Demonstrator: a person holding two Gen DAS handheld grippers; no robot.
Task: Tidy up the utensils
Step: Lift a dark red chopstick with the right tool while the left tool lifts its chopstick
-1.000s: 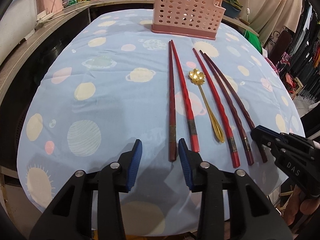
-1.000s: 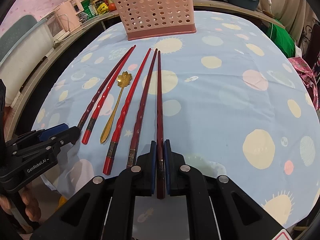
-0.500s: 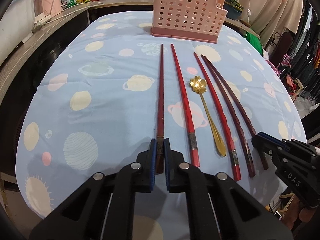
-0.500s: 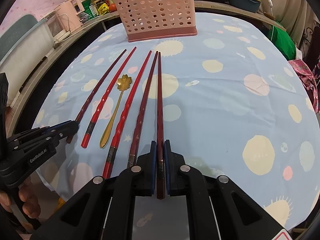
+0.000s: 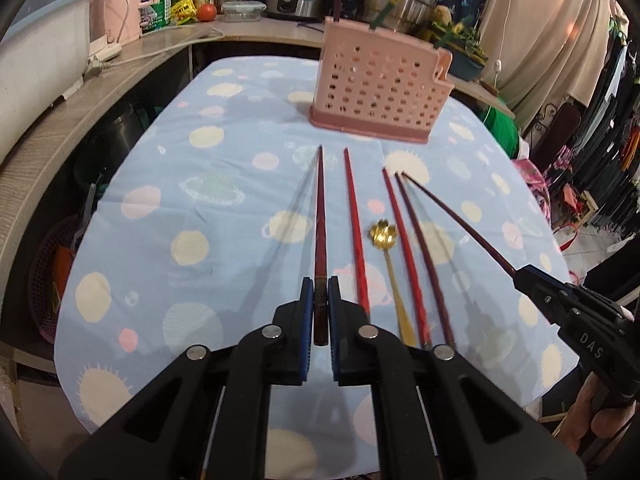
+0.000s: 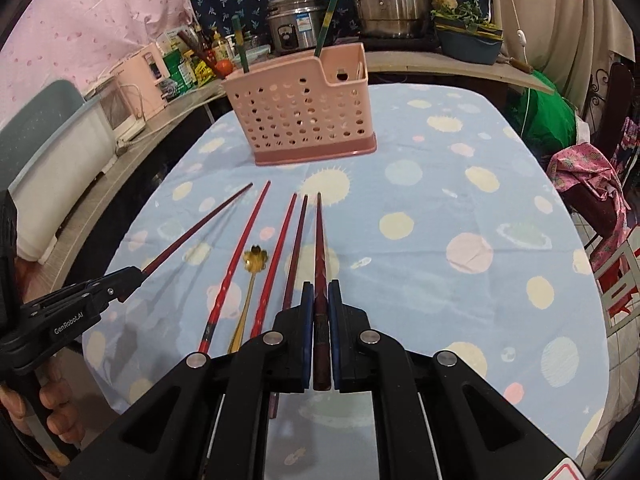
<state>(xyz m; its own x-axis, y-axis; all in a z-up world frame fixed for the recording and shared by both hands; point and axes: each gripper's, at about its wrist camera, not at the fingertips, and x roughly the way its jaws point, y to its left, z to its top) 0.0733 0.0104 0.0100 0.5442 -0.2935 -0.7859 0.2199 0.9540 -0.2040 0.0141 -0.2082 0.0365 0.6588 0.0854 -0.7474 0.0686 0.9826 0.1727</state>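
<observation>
Both my grippers are clamped on a chopstick each. Left gripper (image 5: 319, 312) pinches the thick end of a dark red chopstick (image 5: 320, 216); right gripper (image 6: 320, 316) pinches another dark red chopstick (image 6: 319, 240) the same way. Both sticks run straight out along the fingers, tips fwd and angled down twd the cloth; shadows underneath suggest they're off the table, tho I can't be sure of the far tips.

Key relation: pink perforated holder (image 6: 304, 116) stands upright at the far end of the table, dead ahead of both grippers, roughly in line w/ each stick's long axis. It's well apart from the tips. From the right wrist view its open top shows a smaller side compartment w/ stuff already in it, plus green-handled items poking up. Neither hand looks clearly nearer; the right has the better view of the opening.

Next move prob needs sticks tipped vertical, then dropped in from above.

Still on the blue spotted tablecloth (image 5: 168, 184): bright red chopstick (image 5: 356, 232), gold flower-bowl spoon (image 5: 390, 252), two more red chopsticks beside it, all lying parallel, tips twd the holder.
</observation>
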